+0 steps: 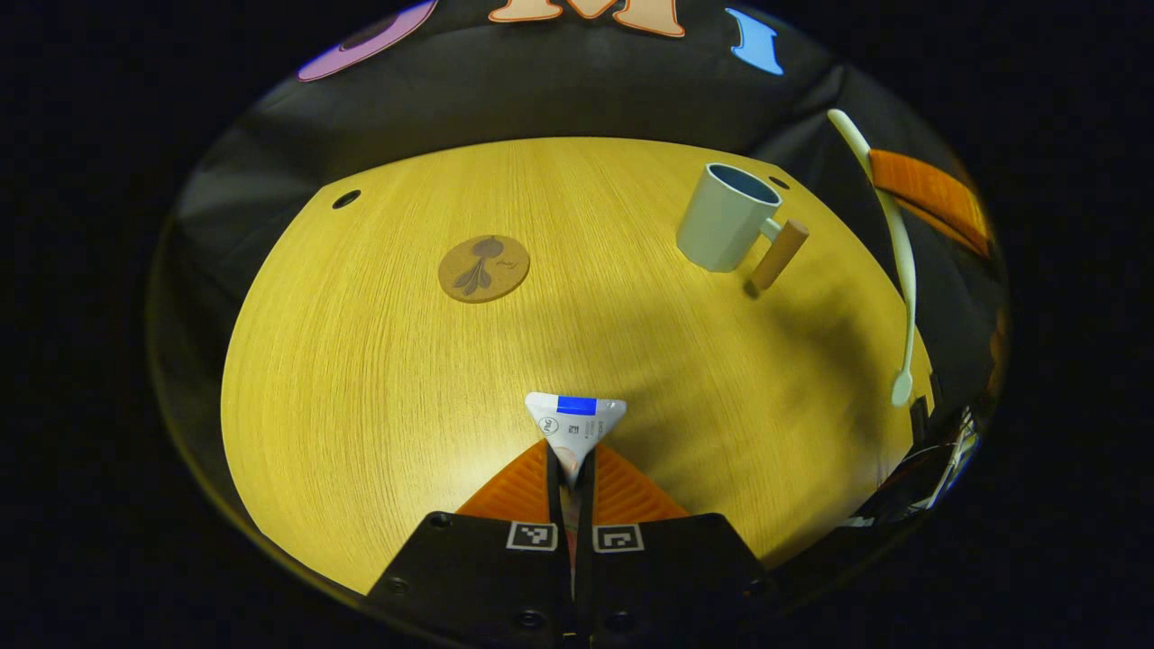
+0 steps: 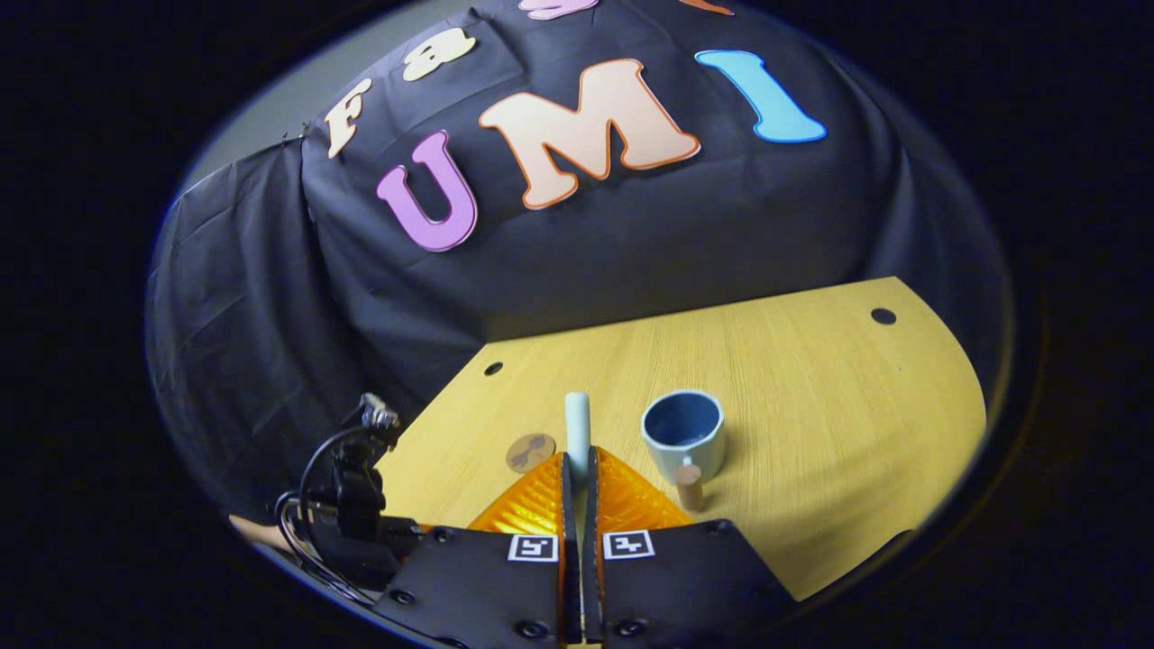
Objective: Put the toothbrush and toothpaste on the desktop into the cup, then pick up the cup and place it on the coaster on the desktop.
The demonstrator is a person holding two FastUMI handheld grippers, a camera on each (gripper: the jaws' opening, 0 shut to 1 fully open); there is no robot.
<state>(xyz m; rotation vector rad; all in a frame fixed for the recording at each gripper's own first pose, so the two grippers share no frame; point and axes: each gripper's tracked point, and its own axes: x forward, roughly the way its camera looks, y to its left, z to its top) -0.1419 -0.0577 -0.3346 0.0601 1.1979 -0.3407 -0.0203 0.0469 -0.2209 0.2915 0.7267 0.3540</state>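
My left gripper [image 1: 573,455] is shut on a white toothpaste tube [image 1: 575,419] with a blue stripe, held above the wooden desktop [image 1: 379,379]. The pale cup [image 1: 726,216] with its wooden handle [image 1: 780,254] stands upright at the far right. The round brown coaster [image 1: 484,268] lies far left of it. A white toothbrush [image 1: 906,270] hangs in the air at the right edge. In the right gripper view my right gripper [image 2: 577,469] is shut on that toothbrush [image 2: 577,422], whose end points up just left of the cup [image 2: 683,433]. The coaster [image 2: 530,451] lies farther left.
Black cloth walls close off the desktop's far side and left. Small round holes [image 1: 346,198] mark the desktop's far corners. A black device with cables [image 2: 352,505] sits at the lower left of the right gripper view. Bare wood [image 2: 838,424] stretches right of the cup.
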